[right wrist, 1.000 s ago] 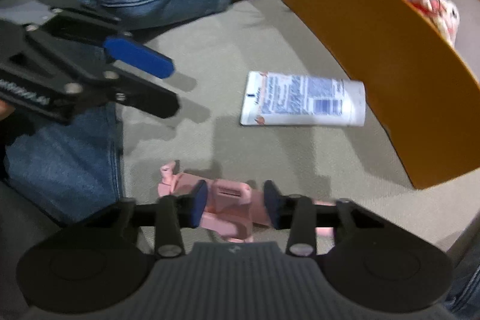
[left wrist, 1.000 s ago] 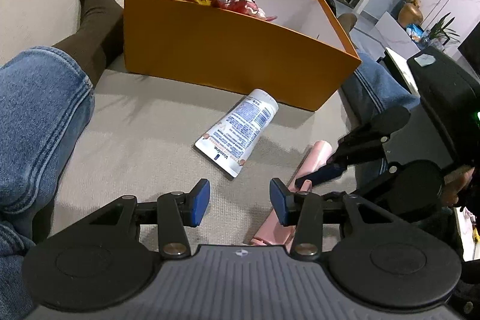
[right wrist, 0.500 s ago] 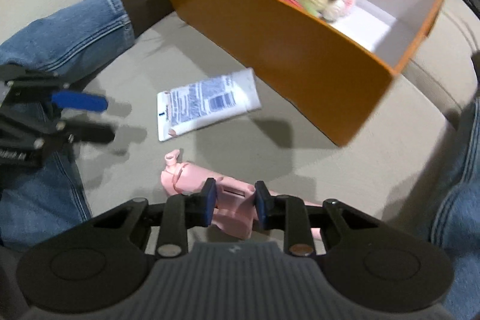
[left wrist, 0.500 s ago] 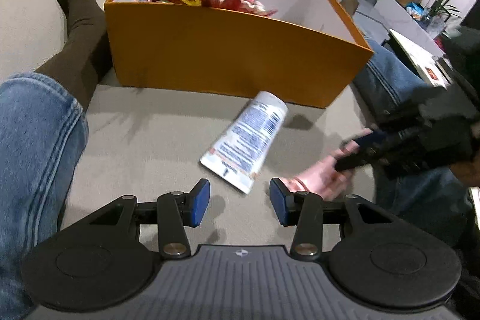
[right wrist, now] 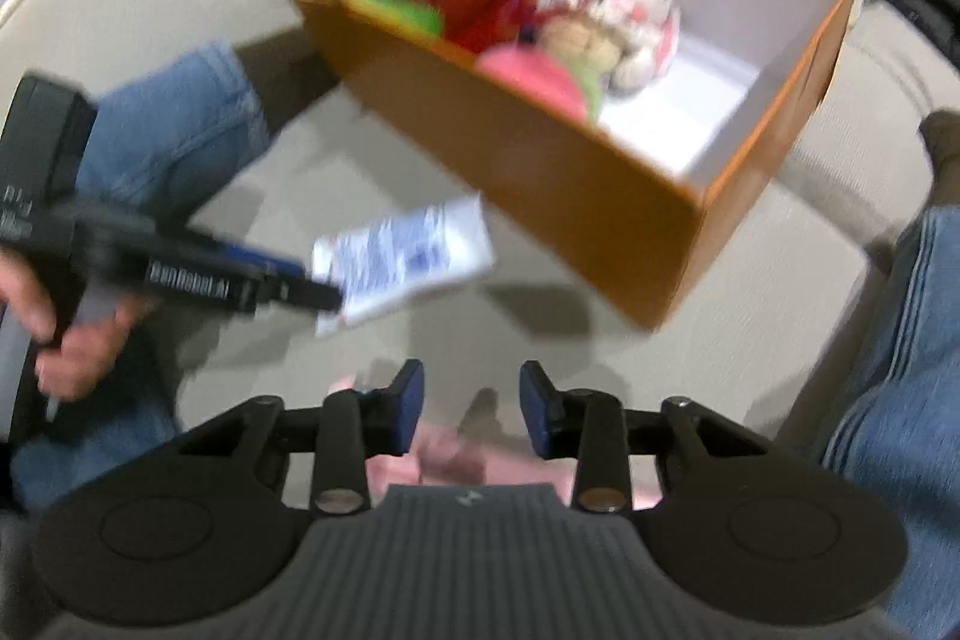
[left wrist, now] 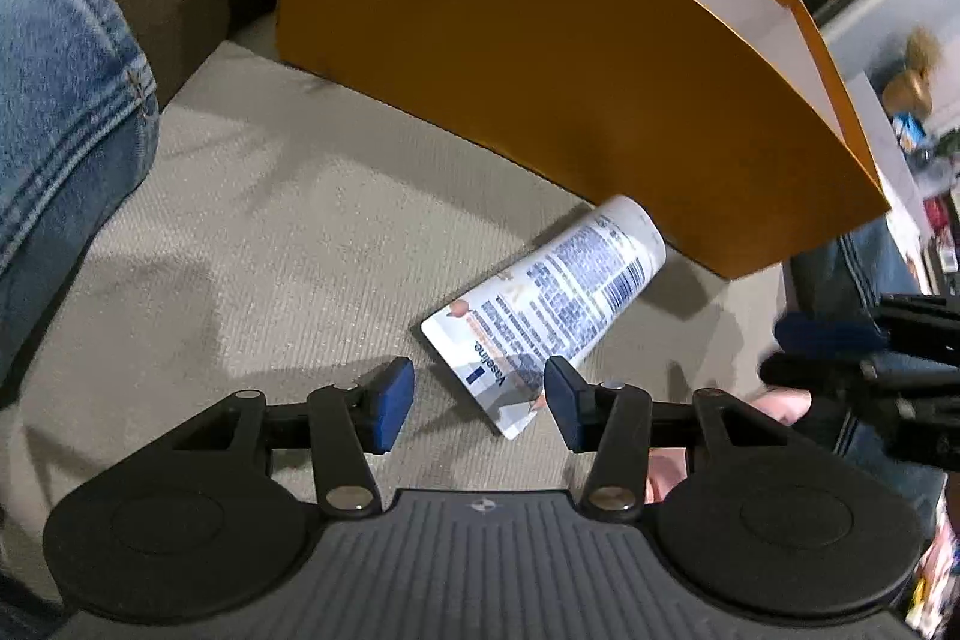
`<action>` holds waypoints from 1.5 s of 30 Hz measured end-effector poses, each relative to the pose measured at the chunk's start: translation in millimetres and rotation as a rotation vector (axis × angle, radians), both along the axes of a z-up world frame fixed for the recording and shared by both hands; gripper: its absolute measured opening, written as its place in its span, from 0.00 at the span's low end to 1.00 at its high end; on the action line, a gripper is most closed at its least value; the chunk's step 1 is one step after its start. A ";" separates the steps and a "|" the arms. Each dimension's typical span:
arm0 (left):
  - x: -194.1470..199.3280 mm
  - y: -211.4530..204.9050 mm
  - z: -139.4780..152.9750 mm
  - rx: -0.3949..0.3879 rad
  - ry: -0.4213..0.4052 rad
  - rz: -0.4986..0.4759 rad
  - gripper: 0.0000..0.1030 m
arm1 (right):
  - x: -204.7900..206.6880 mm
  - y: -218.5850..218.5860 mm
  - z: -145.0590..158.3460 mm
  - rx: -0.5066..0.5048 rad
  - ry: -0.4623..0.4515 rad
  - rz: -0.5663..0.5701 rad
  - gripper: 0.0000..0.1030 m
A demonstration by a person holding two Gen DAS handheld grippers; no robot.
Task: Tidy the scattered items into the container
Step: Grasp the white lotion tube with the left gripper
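A: Left wrist view, item one?
B: The left gripper (left wrist: 474,403), pitched steeply down over the beige sofa cushion (left wrist: 252,244). Its jaws have just been opening; blue pads are set wide, nothing pressed. The crimped end of the white printed lotion tube (left wrist: 555,307) is seen between them. Cap end lies against the orange cardboard box (left wrist: 540,58).

A: Right wrist view?
B: The right gripper (right wrist: 471,415), also tilted downward, jaws just opened slightly, moderately apart. A pink plastic item (right wrist: 450,463) is glimpsed below them; whether it is gripped cannot be told through the blur. Soft toys (right wrist: 600,22) are held in the box.
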State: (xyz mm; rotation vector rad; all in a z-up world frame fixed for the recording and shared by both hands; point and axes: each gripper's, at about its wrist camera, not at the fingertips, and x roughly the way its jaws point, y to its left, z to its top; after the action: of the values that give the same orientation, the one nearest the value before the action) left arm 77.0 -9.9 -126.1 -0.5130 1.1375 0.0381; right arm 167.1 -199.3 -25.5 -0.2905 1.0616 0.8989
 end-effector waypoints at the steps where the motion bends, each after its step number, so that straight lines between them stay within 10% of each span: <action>1: -0.6 0.5 -1.2 -0.003 -0.006 0.005 0.54 | 1.6 3.6 -1.0 0.006 -0.023 -0.010 0.32; 16: -17.8 5.9 -4.7 -0.037 -0.100 -0.004 0.38 | 32.3 13.2 -43.9 0.162 0.110 -0.229 0.13; 25: -30.3 -3.4 38.1 0.047 -0.299 -0.120 0.34 | 36.9 1.1 -49.4 0.180 0.175 -0.265 0.11; 34: -9.8 -50.9 26.2 0.135 -0.281 -0.311 0.02 | 41.5 -13.1 -48.1 0.206 0.178 -0.309 0.13; 40: -9.4 -41.4 29.6 0.149 -0.252 -0.286 0.03 | 38.3 -12.6 -47.0 0.208 0.181 -0.311 0.13; 45: -8.9 -20.5 29.8 0.085 -0.187 -0.157 0.43 | 28.6 -14.6 -41.4 0.215 0.177 -0.293 0.19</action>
State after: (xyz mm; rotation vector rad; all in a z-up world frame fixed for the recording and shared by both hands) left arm 68.1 -30.4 -96.3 -0.3427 0.9853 -0.0961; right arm 195.8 -213.9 -66.9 0.1249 1.1249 0.7749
